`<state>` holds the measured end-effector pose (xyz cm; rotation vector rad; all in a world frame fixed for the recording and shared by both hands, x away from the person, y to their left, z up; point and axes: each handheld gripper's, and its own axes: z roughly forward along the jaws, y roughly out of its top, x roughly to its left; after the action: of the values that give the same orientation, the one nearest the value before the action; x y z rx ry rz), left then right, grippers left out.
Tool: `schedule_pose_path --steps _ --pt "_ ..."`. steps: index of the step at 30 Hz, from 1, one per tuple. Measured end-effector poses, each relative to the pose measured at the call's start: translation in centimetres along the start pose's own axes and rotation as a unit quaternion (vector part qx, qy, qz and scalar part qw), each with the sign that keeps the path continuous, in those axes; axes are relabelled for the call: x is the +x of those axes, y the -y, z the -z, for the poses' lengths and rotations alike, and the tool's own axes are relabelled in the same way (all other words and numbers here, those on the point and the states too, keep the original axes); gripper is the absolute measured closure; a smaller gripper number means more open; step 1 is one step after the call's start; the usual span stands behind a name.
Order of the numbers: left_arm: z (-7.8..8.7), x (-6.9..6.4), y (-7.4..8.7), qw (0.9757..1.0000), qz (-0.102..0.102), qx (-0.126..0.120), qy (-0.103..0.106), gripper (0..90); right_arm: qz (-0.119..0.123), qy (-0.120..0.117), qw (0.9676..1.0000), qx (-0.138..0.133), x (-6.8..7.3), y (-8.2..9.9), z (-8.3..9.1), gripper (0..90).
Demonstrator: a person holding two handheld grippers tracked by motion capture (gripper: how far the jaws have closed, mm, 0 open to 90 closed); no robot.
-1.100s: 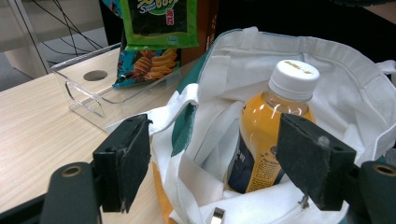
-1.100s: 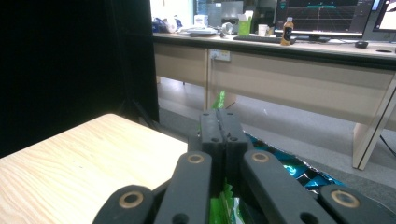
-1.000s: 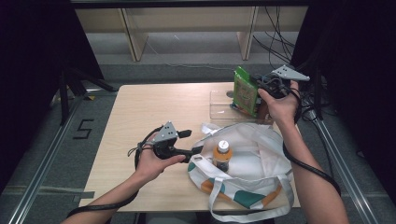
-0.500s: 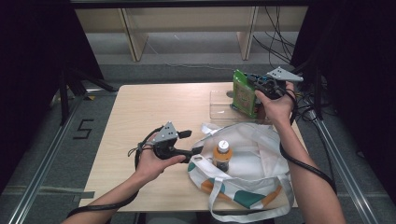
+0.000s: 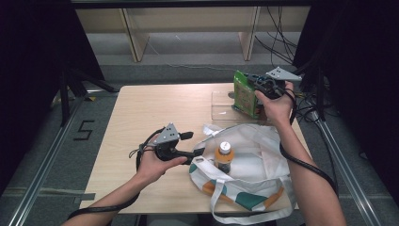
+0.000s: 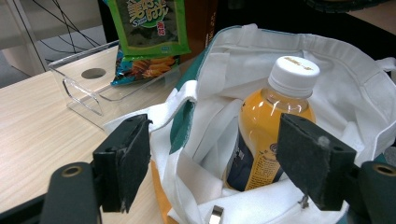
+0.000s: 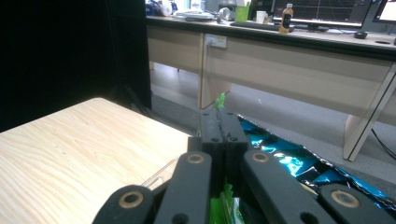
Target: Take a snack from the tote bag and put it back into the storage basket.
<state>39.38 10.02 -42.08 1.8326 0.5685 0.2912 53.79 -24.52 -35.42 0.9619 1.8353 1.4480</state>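
My right gripper is shut on the top edge of a green snack packet, which hangs upright over a clear plastic tray at the table's far right. A white tote bag with green and orange patches lies open at the front right. An orange juice bottle with a white cap stands inside it. My left gripper is at the bag's left rim, its jaws wide apart with the rim cloth and the bottle between them and neither pad touching either.
The wooden table has bare room on its left half. Cables run behind the right corner. A shelf frame stands on the floor beyond the table. Dark curtains flank both sides.
The right gripper with the snack packet has drifted slightly left and toward the bag. The left hand and the bag have stayed still.
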Motion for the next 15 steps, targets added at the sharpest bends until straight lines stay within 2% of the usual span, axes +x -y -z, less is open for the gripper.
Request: schedule_pose_path --steps 3,4,6,8,9,14,15 --pt "0.00 0.00 0.01 1.0000 0.000 0.000 0.000 25.7 0.006 -0.001 1.0000 -0.003 0.04 -0.08 -0.19 90.0" --pt "0.00 0.00 0.02 1.0000 0.001 0.000 0.000 25.7 -0.003 -0.002 1.0000 0.000 0.20 -0.10 -0.22 90.0" --pt "0.03 0.02 0.02 1.0000 0.001 0.000 -0.001 25.6 0.009 -0.002 1.0000 -0.002 0.05 -0.13 -0.37 90.0" --pt "0.02 0.04 0.03 1.0000 0.002 -0.002 0.001 25.7 -0.005 -0.005 1.0000 0.000 0.22 -0.01 -0.49 90.0" --pt "0.00 0.05 0.03 1.0000 0.002 -0.003 0.002 25.7 0.006 -0.003 1.0000 0.000 0.05 0.05 -0.60 90.0" --pt "0.06 0.03 0.03 1.0000 0.001 0.000 -0.001 25.7 -0.002 0.000 1.0000 0.005 -0.01 0.47 -0.88 90.0" --pt "0.01 0.07 0.04 1.0000 0.001 -0.003 0.002 25.7 0.005 0.000 1.0000 0.001 -0.10 0.55 -0.96 90.0"
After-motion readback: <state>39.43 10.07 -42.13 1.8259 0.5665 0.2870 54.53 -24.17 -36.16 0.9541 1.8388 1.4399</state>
